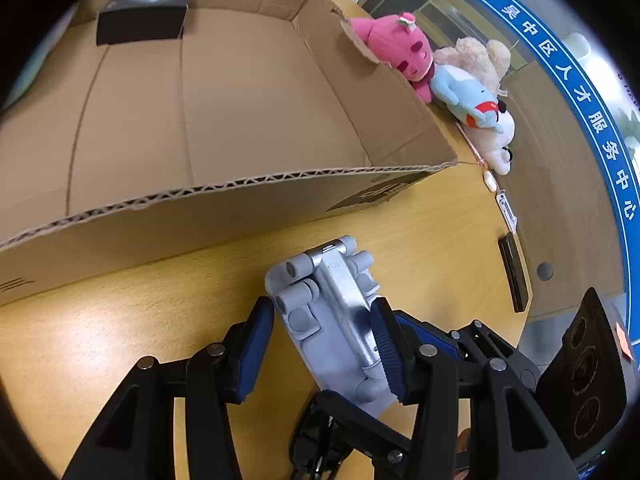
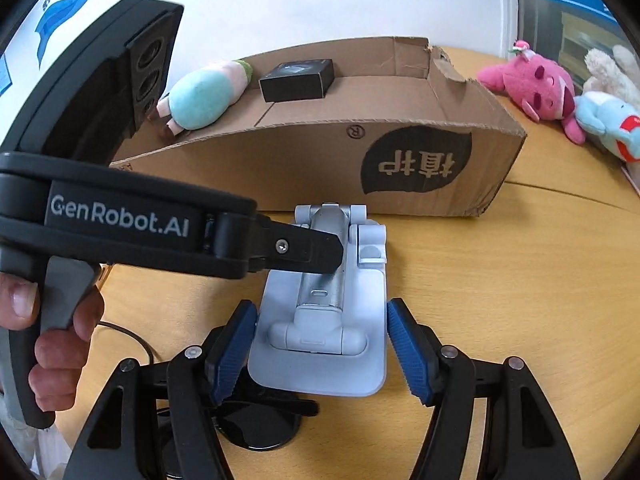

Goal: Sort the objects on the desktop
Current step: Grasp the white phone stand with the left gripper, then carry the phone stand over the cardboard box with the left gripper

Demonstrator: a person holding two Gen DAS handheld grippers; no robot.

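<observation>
A folded grey phone stand [image 1: 332,316] lies on the wooden table in front of a low cardboard box [image 1: 224,128]. My left gripper [image 1: 324,344] straddles the stand with its blue pads on either side; the right pad touches it and the left pad stands a little off. In the right wrist view the stand [image 2: 324,320] lies between the open fingers of my right gripper [image 2: 320,352], with gaps on both sides. The left gripper's finger [image 2: 304,250] crosses over the stand from the left. The box [image 2: 400,160] holds a black carton [image 2: 298,78] and a teal plush [image 2: 204,96].
Pink [image 1: 400,48], blue [image 1: 468,100] and cream plush toys lie on the table right of the box. A black phone [image 1: 514,272], a small white item and a cable sit near the table's right edge. Black sunglasses [image 2: 256,420] lie under the stand's near end.
</observation>
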